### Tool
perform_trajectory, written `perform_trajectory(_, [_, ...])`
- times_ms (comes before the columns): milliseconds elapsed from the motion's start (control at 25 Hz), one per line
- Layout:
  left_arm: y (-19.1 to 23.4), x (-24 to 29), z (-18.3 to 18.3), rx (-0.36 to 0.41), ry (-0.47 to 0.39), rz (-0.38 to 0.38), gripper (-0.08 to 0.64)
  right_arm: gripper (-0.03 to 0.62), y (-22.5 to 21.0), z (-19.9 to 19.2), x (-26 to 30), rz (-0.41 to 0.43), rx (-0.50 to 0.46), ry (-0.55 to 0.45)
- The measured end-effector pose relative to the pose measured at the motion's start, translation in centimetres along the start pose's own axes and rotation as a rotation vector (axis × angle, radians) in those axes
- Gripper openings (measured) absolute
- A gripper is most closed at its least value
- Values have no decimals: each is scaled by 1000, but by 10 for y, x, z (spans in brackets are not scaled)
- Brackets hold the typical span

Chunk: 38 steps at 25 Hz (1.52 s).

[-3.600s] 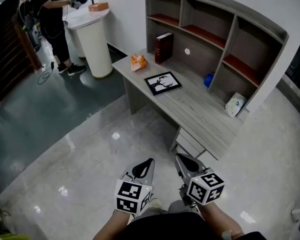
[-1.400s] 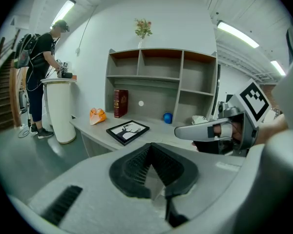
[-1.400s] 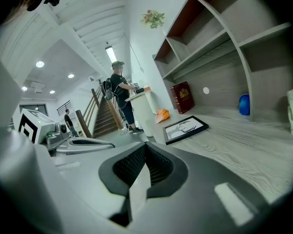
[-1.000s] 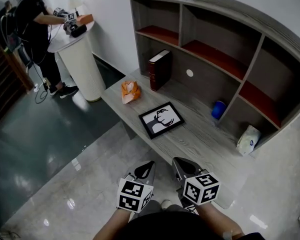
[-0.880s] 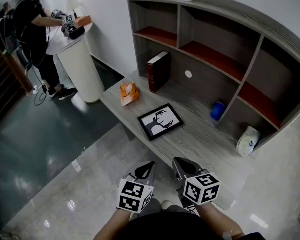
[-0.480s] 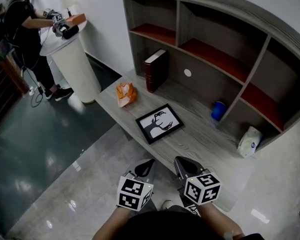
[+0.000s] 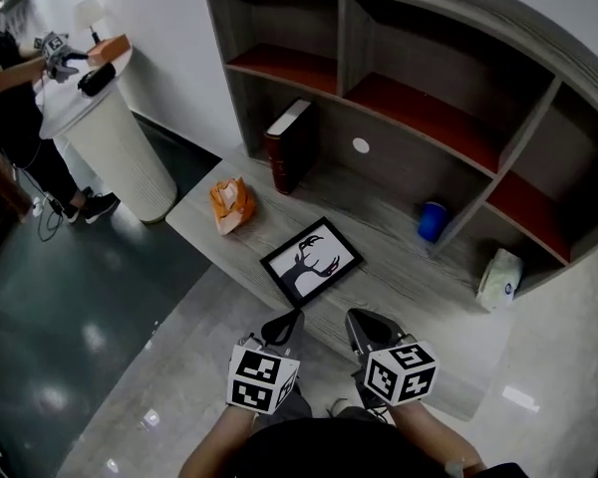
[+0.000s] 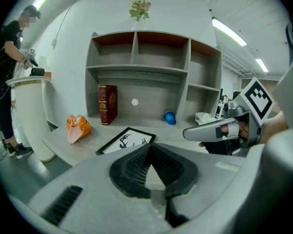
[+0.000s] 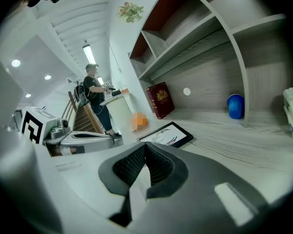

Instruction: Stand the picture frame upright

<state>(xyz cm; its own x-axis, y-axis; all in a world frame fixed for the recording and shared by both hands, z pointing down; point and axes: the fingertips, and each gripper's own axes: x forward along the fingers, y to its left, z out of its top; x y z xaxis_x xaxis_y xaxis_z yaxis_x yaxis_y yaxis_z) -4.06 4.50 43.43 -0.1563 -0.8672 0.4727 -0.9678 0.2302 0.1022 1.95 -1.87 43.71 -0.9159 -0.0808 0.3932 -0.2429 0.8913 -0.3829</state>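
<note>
Shelf unit [image 7: 341, 38]: grey, with red-lined boards, standing along the far side of the counter.
Counter [image 7: 399, 287]: grey wood grain, running from far left to near right.
Pedestal [image 7: 105, 137]: white and round, on the floor to the far left, with a person [image 7: 10, 118] beside it.
Picture frame [image 7: 311, 261]: black-edged with a dark antler drawing on white. It lies flat, face up, on the counter close to its near edge.
Book [image 7: 285, 147]: dark red, upright at the far left, against the shelf unit.
Left hand-held gripper [image 7: 291, 317]: jaws pressed together with nothing between them. It is at the counter's near edge, just short of the picture frame and not touching it.
Right hand-held gripper [image 7: 355, 317]: jaws likewise closed and empty, beside the left one.
Orange bag [image 7: 229, 205]: crumpled, left of the picture frame.
White packet [image 7: 501, 279]: at the far right.
Blue cup [image 7: 432, 221]: under the shelves, right of the picture frame.
</note>
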Motion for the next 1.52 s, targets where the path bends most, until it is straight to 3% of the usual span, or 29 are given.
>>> perform_trajectory(560, [48,43,10,41,53,-124,0,-2,-17,2,49,-127,62,30])
perform_trajectory(800, [72,57,13,91,67,-137,-2,-2,-23,4,65,-199,97,28])
perform_trajectory(1240, [97,84,7,201,127,-232,3,-2,-32,-4,81,-309,176,6])
perform_trajectory(1520, [105,99,0,223,166,-275,20,-2,-35,-15,94,-354,218,22])
